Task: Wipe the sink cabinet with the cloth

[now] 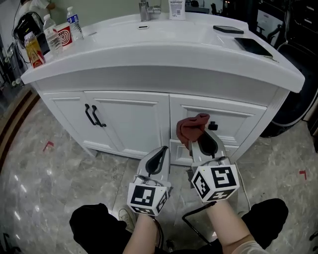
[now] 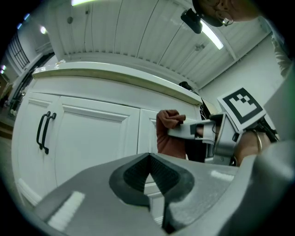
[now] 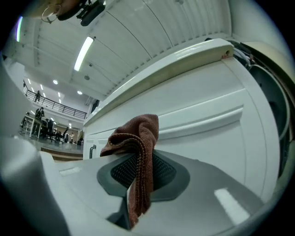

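A white sink cabinet (image 1: 134,116) with black handles (image 1: 92,115) stands before me under a white countertop (image 1: 164,49). My right gripper (image 1: 204,140) is shut on a reddish-brown cloth (image 1: 191,127), held close to the right cabinet drawer front (image 1: 238,121). In the right gripper view the cloth (image 3: 138,147) bunches above the jaws and hangs down between them. My left gripper (image 1: 159,158) is shut with nothing in it, lower and left of the right one. The left gripper view shows the cloth (image 2: 169,133) and the cabinet door (image 2: 90,138).
Water bottles (image 1: 74,22), a cup and packets (image 1: 35,49) stand on the counter's left end. A faucet (image 1: 145,10) sits at the back, with a phone (image 1: 227,29) and a dark tablet (image 1: 253,47) on the right. The floor (image 1: 44,183) is grey marble tile with red tape marks.
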`<state>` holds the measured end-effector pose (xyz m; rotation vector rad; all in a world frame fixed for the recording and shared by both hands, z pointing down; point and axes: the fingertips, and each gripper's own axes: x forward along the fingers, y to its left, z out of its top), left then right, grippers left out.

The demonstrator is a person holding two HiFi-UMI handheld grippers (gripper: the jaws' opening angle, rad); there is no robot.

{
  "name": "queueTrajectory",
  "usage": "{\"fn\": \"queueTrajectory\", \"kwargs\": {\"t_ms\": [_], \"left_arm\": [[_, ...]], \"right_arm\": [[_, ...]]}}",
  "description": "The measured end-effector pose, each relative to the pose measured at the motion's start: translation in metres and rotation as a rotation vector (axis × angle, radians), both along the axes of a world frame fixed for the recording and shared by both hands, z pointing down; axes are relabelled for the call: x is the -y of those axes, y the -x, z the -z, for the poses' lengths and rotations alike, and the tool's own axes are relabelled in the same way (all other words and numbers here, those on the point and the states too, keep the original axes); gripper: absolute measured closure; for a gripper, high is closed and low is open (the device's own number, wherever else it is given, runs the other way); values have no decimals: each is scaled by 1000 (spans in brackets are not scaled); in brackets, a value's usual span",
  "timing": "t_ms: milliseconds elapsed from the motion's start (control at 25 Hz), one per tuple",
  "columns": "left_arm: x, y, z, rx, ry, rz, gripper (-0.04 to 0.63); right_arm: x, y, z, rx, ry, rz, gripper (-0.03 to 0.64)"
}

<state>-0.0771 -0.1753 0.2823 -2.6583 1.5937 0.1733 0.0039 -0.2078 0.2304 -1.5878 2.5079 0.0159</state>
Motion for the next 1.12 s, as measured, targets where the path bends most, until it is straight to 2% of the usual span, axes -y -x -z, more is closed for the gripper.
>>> {"fn": "queueTrajectory", "kwargs": {"t_ms": [280,400,640,800,1120], "left_arm": [[19,5,15,-14,-21,12,595],[18,4,17,-25,-22,13,595],[12,-2,-2,-10,14,6,595],[11,-11,3,-10,4,-12,595],[11,-57,4,19,-13,-99,595]], "right_arm": [[28,38,32,-1,-43,87,526],[31,39,34,-4,-43,98,526],[33,18,30,-3,-27,80,526],[30,-1,28,-24,-22,42,526],[25,-54,25,-44,-12,-45,525]]}}
